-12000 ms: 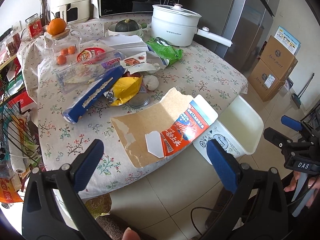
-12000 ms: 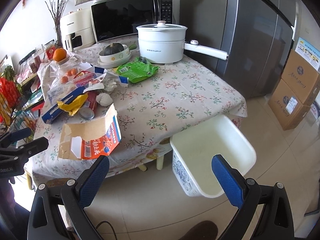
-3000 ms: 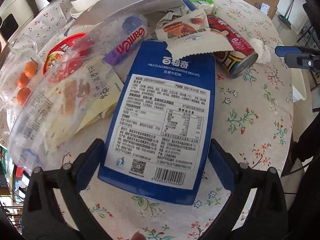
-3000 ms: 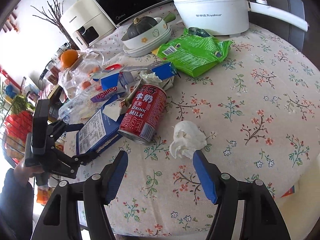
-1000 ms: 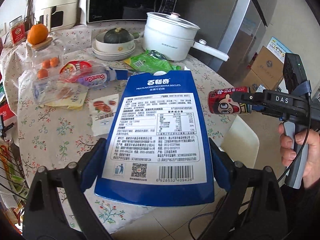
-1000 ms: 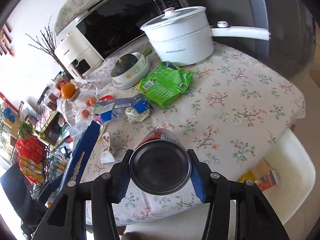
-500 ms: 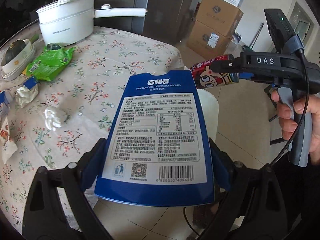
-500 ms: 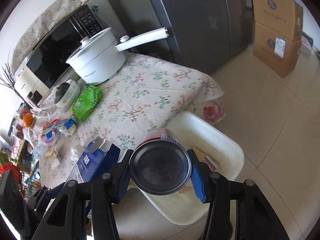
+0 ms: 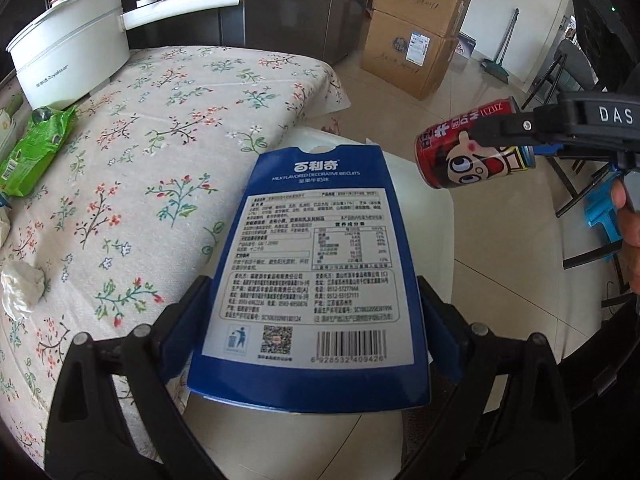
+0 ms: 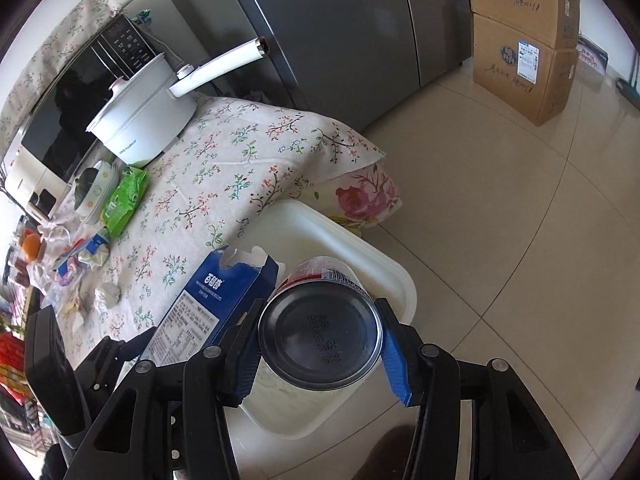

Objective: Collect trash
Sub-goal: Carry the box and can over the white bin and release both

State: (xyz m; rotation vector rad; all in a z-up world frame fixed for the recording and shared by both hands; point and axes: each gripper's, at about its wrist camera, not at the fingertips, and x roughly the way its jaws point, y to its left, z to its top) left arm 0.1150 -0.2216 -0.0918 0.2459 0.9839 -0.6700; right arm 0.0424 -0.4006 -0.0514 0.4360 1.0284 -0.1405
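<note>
My left gripper is shut on a blue biscuit box and holds it above the white trash bin beside the table. The box also shows in the right wrist view. My right gripper is shut on a red milk drink can, seen from its base, and holds it over the bin. In the left wrist view the can hangs over the bin's right side. Crumpled tissue and a green wrapper lie on the table.
A white pot with a long handle stands at the back of the floral tablecloth. Stacked cardboard boxes stand on the tiled floor by the grey fridge. More wrappers lie at the table's far left.
Both grippers have moved further right, away from the table and over the white bin, still holding the box and the can. The can now sits lower and closer to the bin.
</note>
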